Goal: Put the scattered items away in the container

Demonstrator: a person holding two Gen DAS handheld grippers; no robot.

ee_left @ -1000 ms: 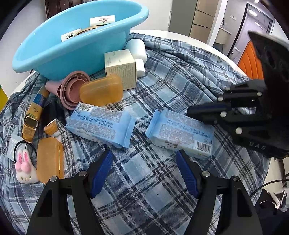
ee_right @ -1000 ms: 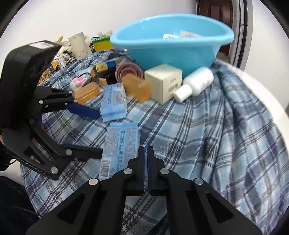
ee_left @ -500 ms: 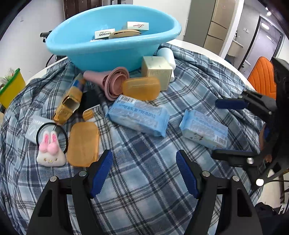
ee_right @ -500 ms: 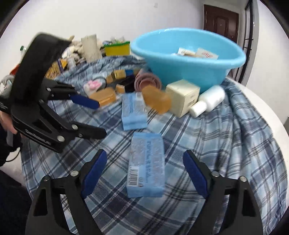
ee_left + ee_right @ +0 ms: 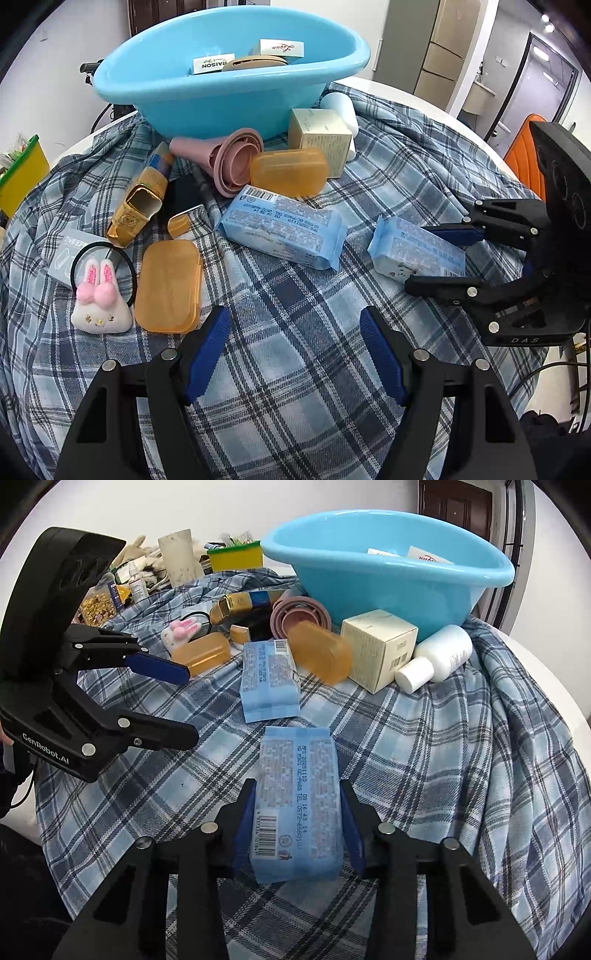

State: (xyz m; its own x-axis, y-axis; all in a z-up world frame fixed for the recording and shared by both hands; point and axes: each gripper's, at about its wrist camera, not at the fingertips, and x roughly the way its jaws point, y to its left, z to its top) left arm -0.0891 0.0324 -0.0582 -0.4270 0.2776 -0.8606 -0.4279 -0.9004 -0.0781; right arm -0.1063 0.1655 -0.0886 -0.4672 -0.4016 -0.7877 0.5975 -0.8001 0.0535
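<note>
While the left gripper (image 5: 295, 354) gapes empty, right gripper (image 5: 297, 830) fingers have just closed, pinching a tissue pack (image 5: 297, 797).

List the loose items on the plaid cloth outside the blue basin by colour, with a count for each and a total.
Blue tissue packs: 2
Orange soap cases: 2
Pink: funnel cup, bunny hair tie: 2
Gold box: 1
Cream carton: 1
White bottle: 1
Total: 9

White round table (image 5: 424, 107), plaid cloth (image 5: 295, 314) over it. On cloth: blue basin (image 5: 221, 99), tissue packs (image 5: 284, 227), soap cases (image 5: 168, 284), boxes, bottle (image 5: 439, 657).
</note>
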